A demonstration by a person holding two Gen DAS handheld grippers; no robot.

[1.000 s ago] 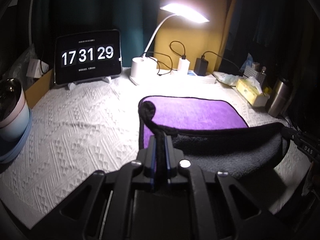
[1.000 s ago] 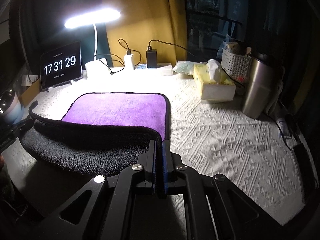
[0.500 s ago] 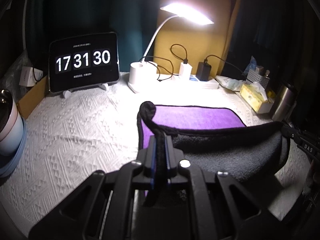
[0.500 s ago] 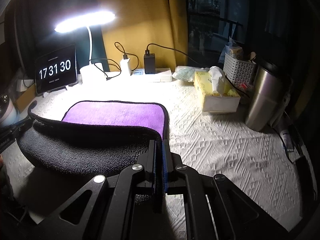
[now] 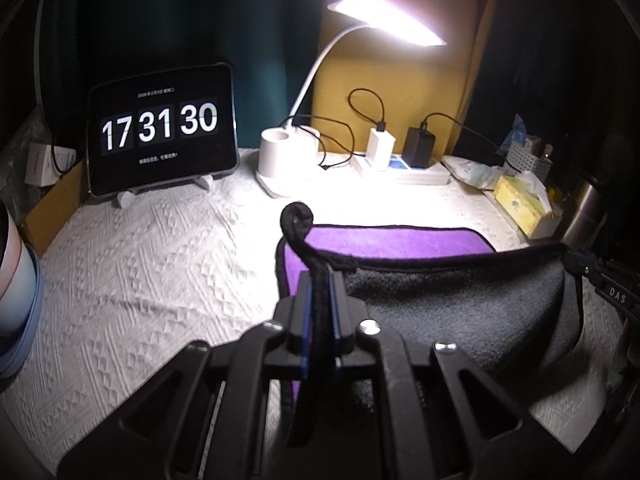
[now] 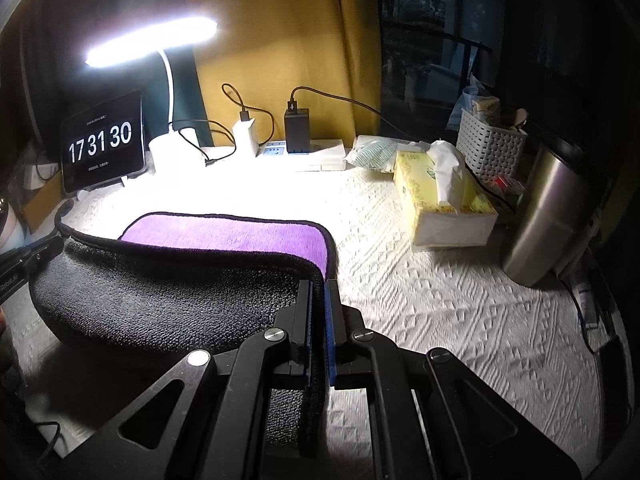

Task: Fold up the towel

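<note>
The towel (image 5: 452,308) is purple on one side and dark grey on the other, with a black hem. Its far half lies flat on the white textured cloth. Its near edge is lifted and carried over, grey side up. My left gripper (image 5: 319,280) is shut on the towel's near left corner, whose hem curls up past the fingertips. My right gripper (image 6: 318,288) is shut on the near right corner of the towel (image 6: 176,296). Each gripper shows at the edge of the other's view: the right gripper (image 5: 600,276) and the left gripper (image 6: 28,260).
A clock tablet (image 5: 160,128), a desk lamp (image 5: 280,156) and a power strip with chargers (image 5: 400,164) line the back. A tissue box (image 6: 440,196), a steel tumbler (image 6: 548,216) and a white basket (image 6: 492,148) stand at the right. A cup (image 5: 12,272) stands at the left.
Both grippers have carried the lifted near edge of the towel farther toward the back, so less purple shows. The clock went from 17:31:29 to 17:31:30.
</note>
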